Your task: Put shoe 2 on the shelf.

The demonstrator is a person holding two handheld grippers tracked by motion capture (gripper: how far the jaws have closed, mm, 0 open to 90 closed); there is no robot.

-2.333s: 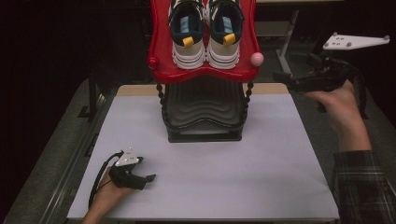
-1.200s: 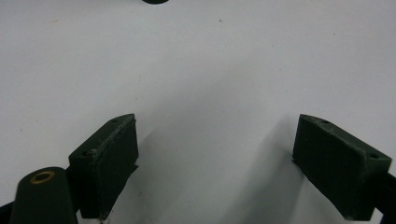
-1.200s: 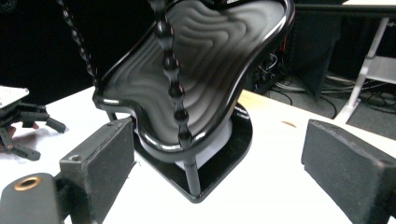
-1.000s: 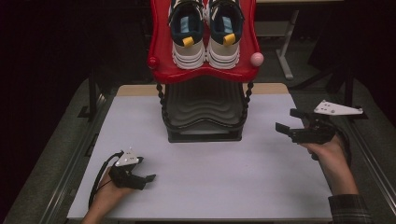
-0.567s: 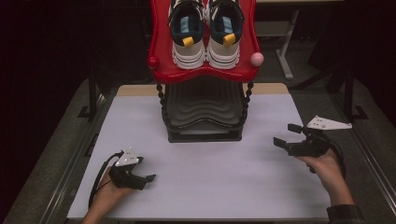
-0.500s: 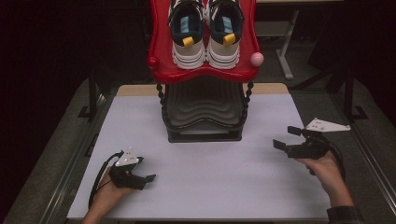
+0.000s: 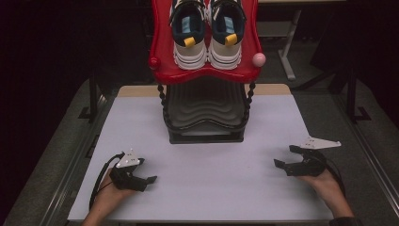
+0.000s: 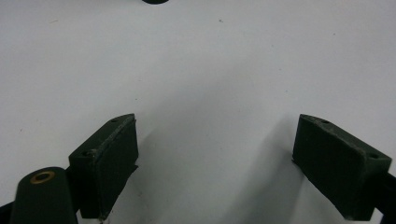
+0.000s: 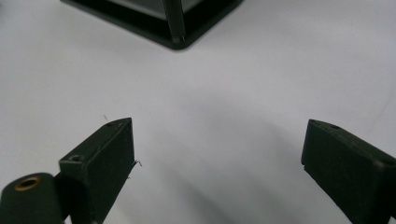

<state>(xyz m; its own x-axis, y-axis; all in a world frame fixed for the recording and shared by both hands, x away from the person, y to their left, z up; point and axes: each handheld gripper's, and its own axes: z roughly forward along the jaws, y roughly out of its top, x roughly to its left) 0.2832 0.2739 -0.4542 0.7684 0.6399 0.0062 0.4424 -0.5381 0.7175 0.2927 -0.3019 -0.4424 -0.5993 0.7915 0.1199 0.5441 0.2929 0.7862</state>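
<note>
Both tools lie low on the white table [image 7: 202, 155], one in each hand: the left tool [image 7: 151, 179] near the front left corner, the right tool [image 7: 277, 164] near the front right, each aimed inward toward the middle. In the left gripper view its jaws stand spread wide with bare table between them, grasping nothing; the right gripper view shows the same wide, released jaws, with a corner of the rack's black base [image 9: 177, 39] ahead. Nearest thing to both is the black and red shoe rack [image 7: 205, 113] standing at the middle of the table toward the far edge, well apart from either tool. On its red top shelf [image 7: 162, 70] sits a pair of white and navy sneakers [image 7: 207, 33], side by side and touching, heels toward the person. Neither tool has anything in reach, so this looks like a resting pose with the reach for the sneakers not yet begun. To do that reach well, each tool should rise clear of the shelf's front lip first, then come in level at a heel with jaws wide, closing on the firm heel collar rather than the yellow pull tabs [image 7: 189, 42], so neither shoe tips off the sloping shelf.
</note>
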